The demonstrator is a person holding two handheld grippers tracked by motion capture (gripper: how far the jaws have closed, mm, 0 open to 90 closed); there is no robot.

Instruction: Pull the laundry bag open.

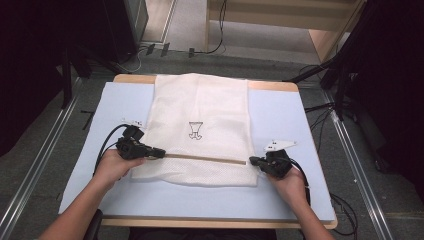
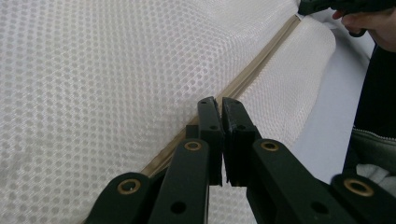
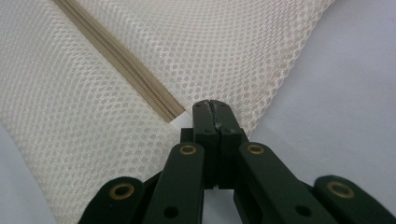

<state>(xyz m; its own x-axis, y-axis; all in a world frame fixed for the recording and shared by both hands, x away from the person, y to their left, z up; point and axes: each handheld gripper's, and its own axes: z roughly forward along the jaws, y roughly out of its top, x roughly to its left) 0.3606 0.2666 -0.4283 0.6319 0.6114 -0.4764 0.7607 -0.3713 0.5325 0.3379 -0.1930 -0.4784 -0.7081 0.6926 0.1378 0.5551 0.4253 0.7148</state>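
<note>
White mesh laundry bag with a beige zipper [image 1: 200, 125] lying flat on the pale blue mat-covered surface [image 1: 280, 200], its far end reaching the far edge and its near hem short of the near edge. The beige zipper [image 1: 205, 158] runs across the bag close to that near hem, from the left side to the right.

My left claw [image 1: 159, 152] is clenched at the zipper's left end; in the left gripper view the tips [image 2: 220, 112] sit pressed together directly over the zipper line, and I judge they pinch the slider, though the pull itself is hidden. My right claw [image 1: 253, 161] is clenched on the bag's right edge, just past the zipper's end stop [image 3: 175, 116], anchoring the fabric.

Progress, as I judge it: both grips are set and the bag is tensioned between them. The visible stretch of zipper reads as shut along its length, so the run along the track looks either complete or not begun; I cannot tell which. Releasing remains
</note>
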